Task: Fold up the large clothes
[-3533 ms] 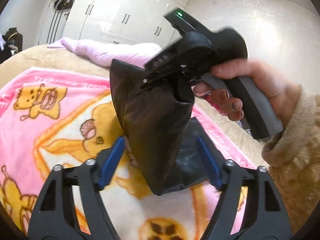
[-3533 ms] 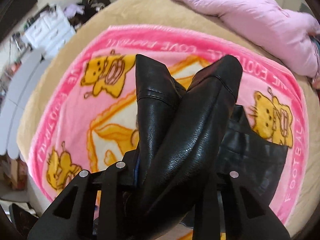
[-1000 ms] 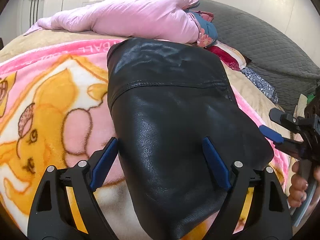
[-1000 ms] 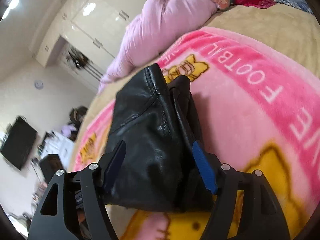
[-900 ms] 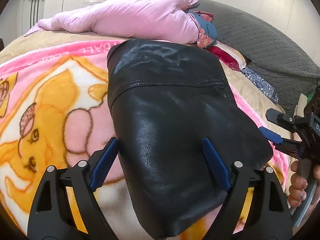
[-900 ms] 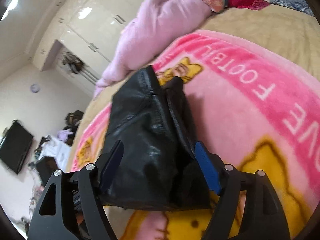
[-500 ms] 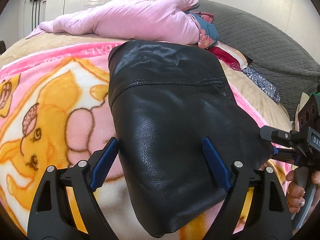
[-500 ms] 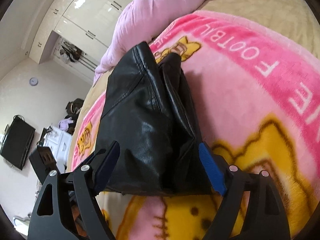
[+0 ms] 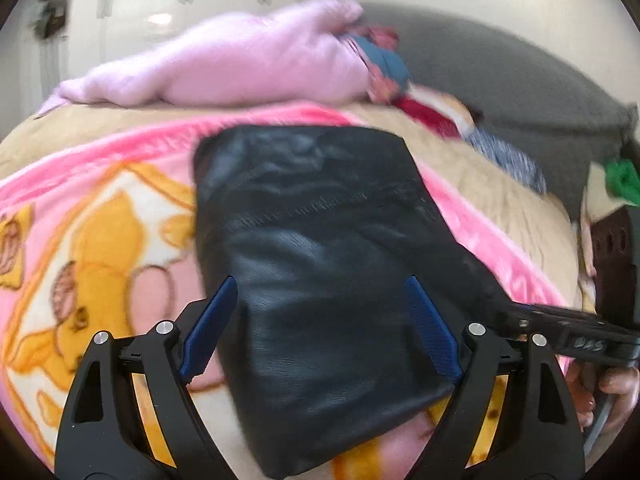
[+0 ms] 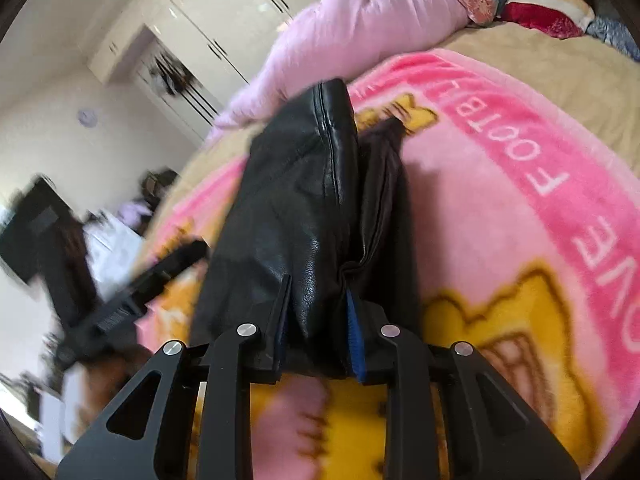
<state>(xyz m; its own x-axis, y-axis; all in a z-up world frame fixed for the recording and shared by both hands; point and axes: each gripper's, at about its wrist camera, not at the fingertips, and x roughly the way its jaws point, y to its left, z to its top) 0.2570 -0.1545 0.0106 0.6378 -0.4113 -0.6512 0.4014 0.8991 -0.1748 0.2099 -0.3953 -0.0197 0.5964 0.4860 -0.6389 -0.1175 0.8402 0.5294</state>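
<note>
On a bed spread with a pink cartoon blanket (image 9: 120,216), a folded black leather garment (image 9: 320,248) lay flat, its near end lifted at one edge. Seen from the right wrist, the right tongs (image 10: 318,320) had just been closing and were pinching a bunched fold of the leather between their blue pads (image 10: 354,336), the rest of the garment (image 10: 304,200) running away toward the pillows. From the left wrist, the left tongs (image 9: 320,324) stood spread wide over the garment's near end, their blue pads (image 9: 208,328) on either side of the leather and not pressing it (this view was blurred). The other tool reached in from the right edge of that view, its tips at the garment's side, with a person's fingers (image 9: 612,392) wrapped round the handle. A pale pink quilt (image 9: 224,68) was heaped at the far end of the bed, beside a grey headboard (image 9: 500,76), and white wardrobes (image 10: 224,28) lined the wall.
</note>
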